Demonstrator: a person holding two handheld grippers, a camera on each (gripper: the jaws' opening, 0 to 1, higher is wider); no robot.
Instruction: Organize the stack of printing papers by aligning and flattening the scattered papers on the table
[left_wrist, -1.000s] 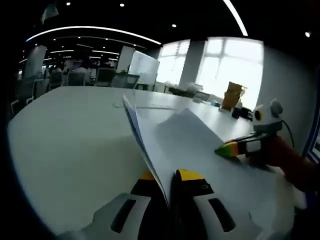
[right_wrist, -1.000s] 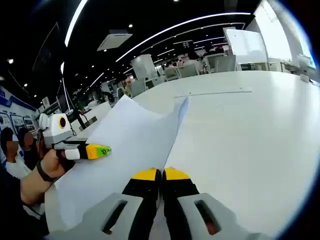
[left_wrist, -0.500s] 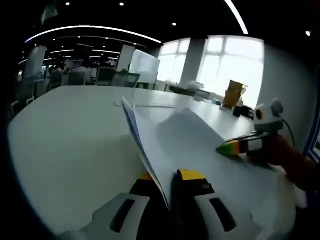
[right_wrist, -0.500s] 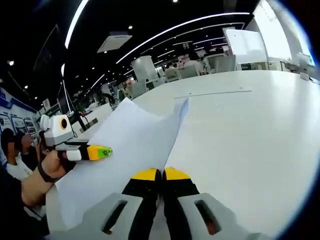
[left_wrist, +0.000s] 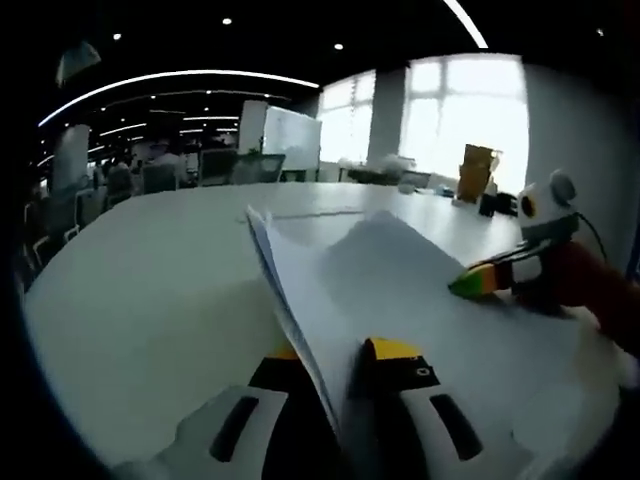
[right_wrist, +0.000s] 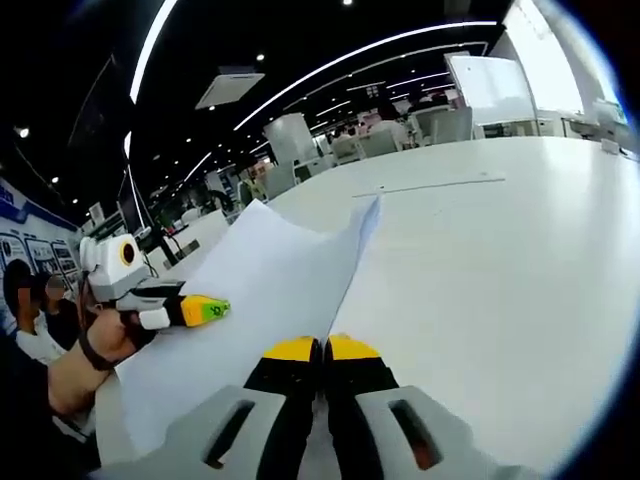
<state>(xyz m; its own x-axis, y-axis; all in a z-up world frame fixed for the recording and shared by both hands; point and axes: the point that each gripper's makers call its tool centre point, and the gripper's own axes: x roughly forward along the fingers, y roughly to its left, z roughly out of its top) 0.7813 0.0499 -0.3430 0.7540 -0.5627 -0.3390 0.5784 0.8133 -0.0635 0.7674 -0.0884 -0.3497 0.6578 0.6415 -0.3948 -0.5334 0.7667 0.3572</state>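
Papers (left_wrist: 400, 270) stayed pinched by left tongs (left_wrist: 335, 350) and right tongs (right_wrist: 322, 347), lifted off tabletop (right_wrist: 500, 260); barely shifted, apparently mid-alignment, still bowed.

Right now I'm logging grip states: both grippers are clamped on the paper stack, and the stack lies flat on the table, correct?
Not flat. Both the left gripper and right gripper are shut on the paper stack, but the left gripper view shows it arched, one edge raised above the table.
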